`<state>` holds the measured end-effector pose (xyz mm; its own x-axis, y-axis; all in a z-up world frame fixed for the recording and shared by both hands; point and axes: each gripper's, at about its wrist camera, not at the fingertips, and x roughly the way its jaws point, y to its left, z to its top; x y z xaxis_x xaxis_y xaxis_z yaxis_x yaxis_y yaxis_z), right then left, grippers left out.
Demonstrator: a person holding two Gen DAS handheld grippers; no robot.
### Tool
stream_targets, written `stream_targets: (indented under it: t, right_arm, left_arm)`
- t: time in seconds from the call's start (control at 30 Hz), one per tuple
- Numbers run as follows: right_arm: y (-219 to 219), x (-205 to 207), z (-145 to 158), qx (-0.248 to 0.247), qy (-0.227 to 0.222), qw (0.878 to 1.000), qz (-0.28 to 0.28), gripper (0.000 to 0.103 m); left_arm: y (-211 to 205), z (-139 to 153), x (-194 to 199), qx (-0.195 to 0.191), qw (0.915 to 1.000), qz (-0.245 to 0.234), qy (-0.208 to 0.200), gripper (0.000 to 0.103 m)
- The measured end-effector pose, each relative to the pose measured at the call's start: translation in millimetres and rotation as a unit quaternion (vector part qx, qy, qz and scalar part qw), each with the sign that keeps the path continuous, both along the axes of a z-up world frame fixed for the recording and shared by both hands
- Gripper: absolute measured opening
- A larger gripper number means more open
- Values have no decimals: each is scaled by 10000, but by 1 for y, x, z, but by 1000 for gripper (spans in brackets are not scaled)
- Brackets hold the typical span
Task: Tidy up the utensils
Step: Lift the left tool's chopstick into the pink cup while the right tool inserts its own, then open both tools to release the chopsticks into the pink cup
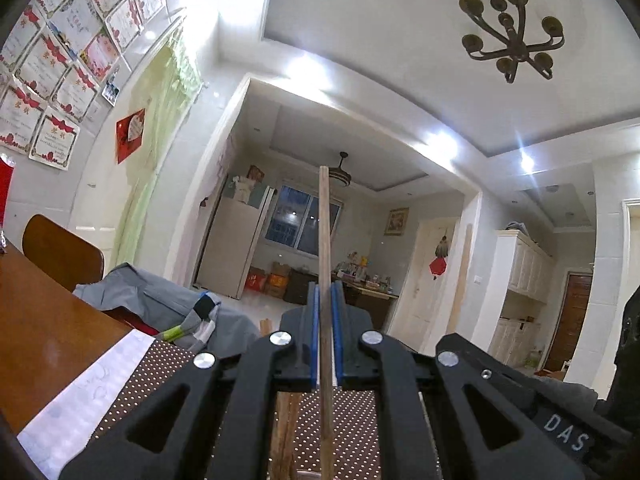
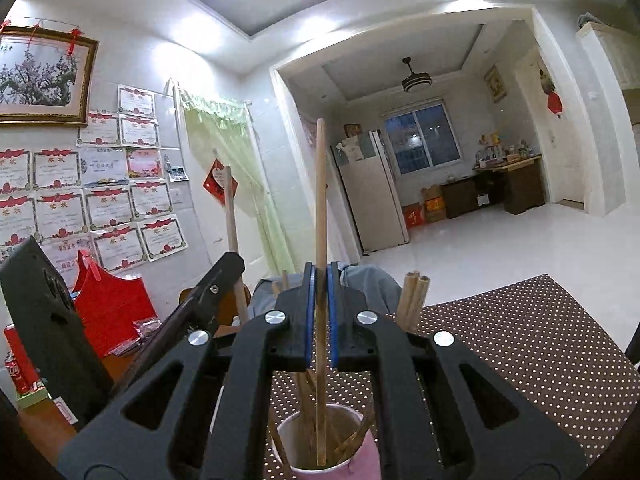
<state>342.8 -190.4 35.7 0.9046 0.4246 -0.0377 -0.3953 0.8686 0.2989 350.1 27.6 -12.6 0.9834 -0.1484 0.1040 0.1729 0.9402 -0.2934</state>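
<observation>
In the left wrist view my left gripper (image 1: pixel 326 286) is shut on a wooden chopstick (image 1: pixel 325 220) that stands upright between its blue pads. In the right wrist view my right gripper (image 2: pixel 320 270) is shut on another upright chopstick (image 2: pixel 320 192). Its lower end reaches into a white and pink paper cup (image 2: pixel 360 444) that holds several chopsticks. More chopstick ends (image 2: pixel 414 296) stick up just right of the fingers. The left gripper (image 2: pixel 230 264) shows at the left of this view with its chopstick (image 2: pixel 229 208), close beside the right one.
A brown dotted placemat (image 2: pixel 520 340) covers the wooden table (image 1: pixel 40 340), with a white sheet (image 1: pixel 92 392) along its edge. Grey clothing (image 1: pixel 152 300) lies over a chair. A red box (image 2: pixel 112 312) and a red can (image 2: pixel 16 364) stand at the left.
</observation>
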Motion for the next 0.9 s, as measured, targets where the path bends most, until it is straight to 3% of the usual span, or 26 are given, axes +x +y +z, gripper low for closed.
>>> stream_targets:
  t: [0.3, 0.77, 0.8, 0.83, 0.9]
  right_arm:
    - [7, 6, -9, -192, 85, 9998, 5, 6]
    - [11, -13, -19, -332, 390, 9987, 27, 6]
    - [10, -14, -21, -346, 414, 9985, 24, 6]
    - [10, -16, -22, -363, 442, 9984, 9, 6]
    - [10, -18, -25, -383, 504, 9980, -15, 6]
  left_arm:
    - [2, -17, 11, 24, 9996, -48, 293, 6]
    - [-6, -25, -16, 750, 9911, -119, 1095, 7]
    - [-7, -26, -17, 795, 9899, -107, 1171, 11]
    - [-7, -26, -18, 842, 9883, -77, 1272, 22]
    - [-7, -26, -22, 876, 9862, -32, 1408, 25]
